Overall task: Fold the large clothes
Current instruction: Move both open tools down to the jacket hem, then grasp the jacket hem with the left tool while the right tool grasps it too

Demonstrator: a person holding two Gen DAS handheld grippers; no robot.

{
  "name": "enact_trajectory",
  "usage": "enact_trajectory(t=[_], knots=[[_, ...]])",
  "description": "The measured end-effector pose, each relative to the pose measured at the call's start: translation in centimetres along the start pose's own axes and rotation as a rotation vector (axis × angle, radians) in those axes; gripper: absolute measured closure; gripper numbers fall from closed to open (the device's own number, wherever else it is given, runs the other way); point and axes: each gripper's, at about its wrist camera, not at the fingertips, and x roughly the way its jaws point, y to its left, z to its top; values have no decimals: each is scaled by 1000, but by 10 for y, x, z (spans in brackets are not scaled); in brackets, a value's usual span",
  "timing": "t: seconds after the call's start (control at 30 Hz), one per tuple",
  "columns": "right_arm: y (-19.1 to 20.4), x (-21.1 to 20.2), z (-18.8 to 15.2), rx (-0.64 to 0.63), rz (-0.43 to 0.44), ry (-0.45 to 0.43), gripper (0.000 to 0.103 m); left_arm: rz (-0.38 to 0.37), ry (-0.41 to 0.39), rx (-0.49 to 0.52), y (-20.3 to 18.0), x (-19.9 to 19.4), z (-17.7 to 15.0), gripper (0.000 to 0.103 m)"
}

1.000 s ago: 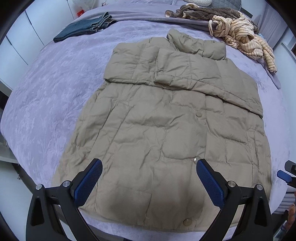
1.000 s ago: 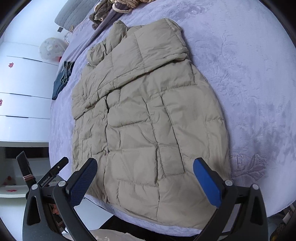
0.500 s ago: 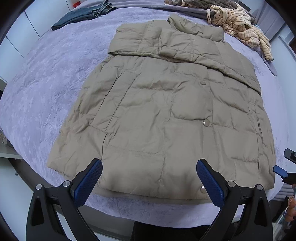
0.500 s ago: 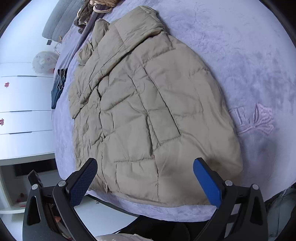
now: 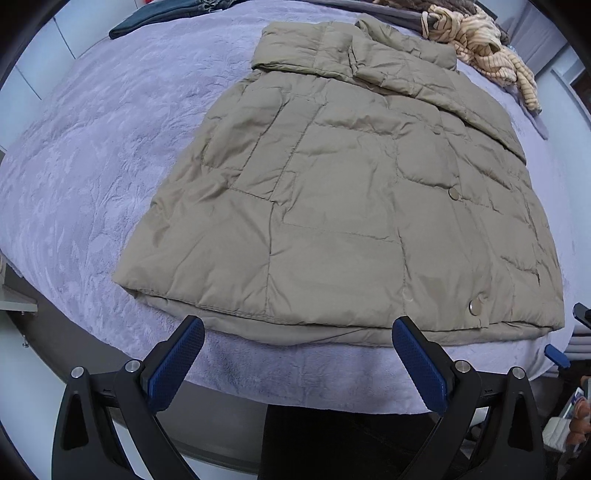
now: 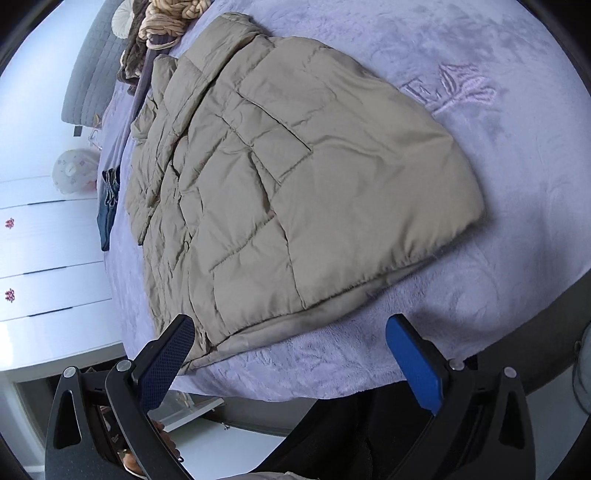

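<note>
While I look along my left gripper [image 5: 297,343], a bed [image 5: 92,155] with a lilac plush cover fills most of the view, its near edge curving just under my jaws. One beige quilted jacket [image 5: 351,206] lies flat on the cover, hem toward me, collar at the far end and both sleeves folded across the chest. I count three snap buttons down its right side: one near the hem [image 5: 475,305], one in the middle [image 5: 454,193] and one farther up [image 5: 438,130]. At the far left lies one dark blue folded garment [image 5: 162,16]; at the far right sits one heap of striped cream clothing [image 5: 487,51]. My left jaws stand wide open, holding nothing, just short of the hem. White cabinet fronts show at the far left of the room.

From my right gripper [image 6: 291,347], the same jacket [image 6: 295,177] runs away to the far left, its near right corner rounded on the bed cover [image 6: 480,295]. An embroidered motif [image 6: 454,90] shows in the cover just right of the jacket. White drawer fronts [image 6: 44,258] line the left side, and a grey quilted headboard [image 6: 92,74] stands at the far left. The dark blue garment [image 6: 109,206] lies at the bed's left edge, and the striped heap [image 6: 173,18] sits past the collar. My right jaws are also spread wide, empty, the left finger overlapping the hem in view.
</note>
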Motion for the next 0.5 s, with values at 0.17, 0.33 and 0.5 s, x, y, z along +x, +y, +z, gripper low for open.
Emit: enact_trajectory(t=[0.17,0.33,0.5], knots=[[-9,4,-6,64,31,-20,0,-124,-12,-159,56,1,-12,1],[-19,11,-8,126,67,-32,0,-256,73,-324,97,30,-20,1],[-31,18,-6,214,116,-52,0,-329,77,-372,95,52,-10,2]])
